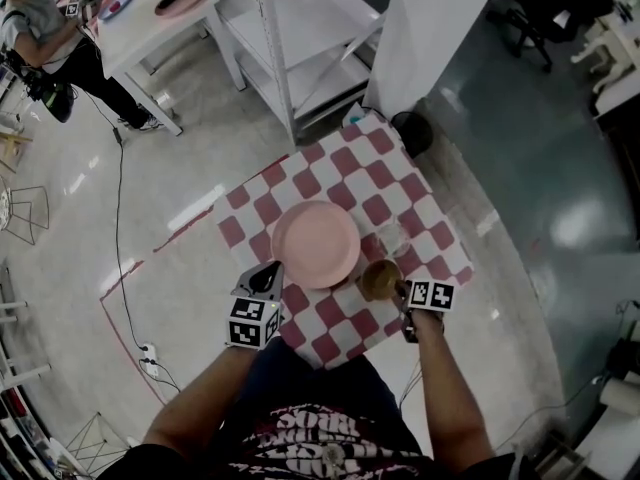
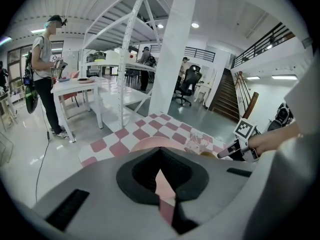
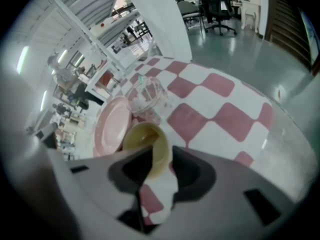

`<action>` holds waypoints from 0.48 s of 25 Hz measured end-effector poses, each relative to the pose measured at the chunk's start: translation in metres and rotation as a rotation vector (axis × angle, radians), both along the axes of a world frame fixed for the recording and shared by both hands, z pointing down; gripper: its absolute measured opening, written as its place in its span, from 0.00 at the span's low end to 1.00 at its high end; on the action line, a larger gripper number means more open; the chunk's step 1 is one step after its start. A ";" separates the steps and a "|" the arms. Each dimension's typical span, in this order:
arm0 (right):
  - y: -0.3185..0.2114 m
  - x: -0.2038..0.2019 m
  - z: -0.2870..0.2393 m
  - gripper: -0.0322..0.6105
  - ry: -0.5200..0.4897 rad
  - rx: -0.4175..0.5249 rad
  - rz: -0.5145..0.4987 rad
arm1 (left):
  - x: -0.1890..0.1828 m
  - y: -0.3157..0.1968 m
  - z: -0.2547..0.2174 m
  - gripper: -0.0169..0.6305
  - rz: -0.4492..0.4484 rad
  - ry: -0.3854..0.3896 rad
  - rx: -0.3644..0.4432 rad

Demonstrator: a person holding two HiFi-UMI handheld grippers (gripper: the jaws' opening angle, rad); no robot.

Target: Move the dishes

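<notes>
Dishes stand on a table (image 1: 400,183) checked in pink and white, seen from above. At the left, the left gripper (image 1: 266,280) hangs over the table's near left corner, its marker cube toward the person. Its jaws are closed together at the tips with nothing pinched between them. The tips sit just beside the near left rim of the plate (image 1: 316,244); whether they touch it cannot be told. The plate, pink and round, lies flat in the middle of the table. Just to its right, near the front edge, stands the cup (image 1: 379,279), tan, its open mouth showing, close beside the plate's rim. Behind the cup, farther from the person, stands a clear glass (image 1: 392,238), also near the plate. At the right, the right gripper (image 3: 161,152) points down at the cup. Its jaws stand apart with the cup's near wall in the gap between them: one jaw covers part of the cup's mouth, and the other is outside the wall. The pads do not appear to press on it.
</notes>
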State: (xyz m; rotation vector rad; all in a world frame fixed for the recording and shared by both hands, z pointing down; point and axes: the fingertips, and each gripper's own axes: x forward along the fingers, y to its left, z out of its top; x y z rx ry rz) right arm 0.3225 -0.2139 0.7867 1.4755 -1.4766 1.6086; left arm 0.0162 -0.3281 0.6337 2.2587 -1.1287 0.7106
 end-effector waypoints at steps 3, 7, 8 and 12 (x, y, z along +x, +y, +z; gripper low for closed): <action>-0.010 0.012 -0.018 0.28 0.011 0.038 0.014 | 0.001 -0.003 -0.002 0.07 0.000 0.007 0.002; -0.041 0.032 -0.043 0.28 0.018 0.124 0.059 | -0.003 -0.008 -0.005 0.07 -0.002 0.016 0.010; -0.051 0.037 -0.044 0.28 0.020 0.137 0.070 | -0.006 -0.009 -0.005 0.07 -0.006 0.015 0.010; -0.085 0.043 -0.032 0.29 0.002 0.128 0.090 | -0.021 -0.010 -0.001 0.07 -0.029 0.006 0.005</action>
